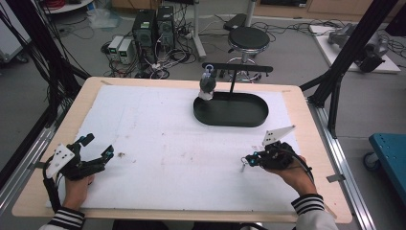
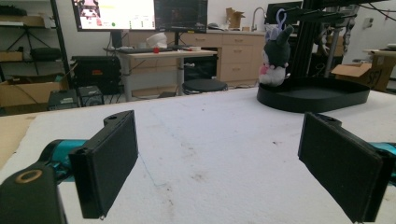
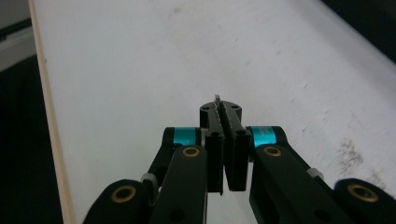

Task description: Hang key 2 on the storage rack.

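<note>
Right tool [image 1: 247, 162]: jaws pressed together, pinching a small thin silvery metal piece [image 3: 217, 99] whose tip pokes out between the pads; what it is cannot be told. In the high view that piece [image 1: 243, 165] sits at the tool's tip, low over the white foam sheet [image 1: 158, 143] covering the wooden table [image 1: 306, 124], near the right front. Left tool [image 1: 98, 152]: jaws spread wide, nothing between them, resting at the left front of the sheet, well apart from the right tool. Sheet between the tools is bare apart from faint brown stains.

Far side: black oval tray [image 1: 249, 115] with an upright black post and crossbar. A small grey-and-white plush toy [image 1: 207, 85] hangs from the crossbar's left end by a blue loop, over the tray's left rim.
</note>
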Demonstrator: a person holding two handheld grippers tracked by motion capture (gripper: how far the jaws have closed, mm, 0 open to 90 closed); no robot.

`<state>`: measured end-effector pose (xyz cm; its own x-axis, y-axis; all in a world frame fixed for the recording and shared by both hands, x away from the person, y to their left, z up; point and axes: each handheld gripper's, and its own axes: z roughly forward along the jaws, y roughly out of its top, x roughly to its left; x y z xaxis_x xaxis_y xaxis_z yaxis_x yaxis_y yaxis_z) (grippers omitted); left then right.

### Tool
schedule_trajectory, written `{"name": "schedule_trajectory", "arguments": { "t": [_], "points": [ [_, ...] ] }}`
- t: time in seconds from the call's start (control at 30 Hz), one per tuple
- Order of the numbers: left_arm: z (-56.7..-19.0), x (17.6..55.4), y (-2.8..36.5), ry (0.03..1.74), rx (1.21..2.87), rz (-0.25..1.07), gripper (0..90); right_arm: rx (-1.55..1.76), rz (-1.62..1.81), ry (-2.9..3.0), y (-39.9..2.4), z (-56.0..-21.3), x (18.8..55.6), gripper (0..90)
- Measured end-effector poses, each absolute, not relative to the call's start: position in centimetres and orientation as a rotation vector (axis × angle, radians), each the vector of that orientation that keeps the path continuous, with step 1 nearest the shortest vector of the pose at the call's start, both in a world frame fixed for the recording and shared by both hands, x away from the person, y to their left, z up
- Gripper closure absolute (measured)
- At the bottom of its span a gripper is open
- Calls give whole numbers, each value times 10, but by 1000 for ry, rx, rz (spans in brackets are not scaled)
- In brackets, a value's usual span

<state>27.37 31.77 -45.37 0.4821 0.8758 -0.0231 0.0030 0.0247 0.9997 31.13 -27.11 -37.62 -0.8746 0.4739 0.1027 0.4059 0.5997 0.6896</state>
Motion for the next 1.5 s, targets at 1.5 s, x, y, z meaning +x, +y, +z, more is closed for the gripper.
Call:
{"name": "schedule_trajectory", "arguments": {
  "t": [1.5],
  "points": [
    [-454,274,318,846,1380,812,125,762,1399,2319,-261,-214,372,889]
  ]
}}
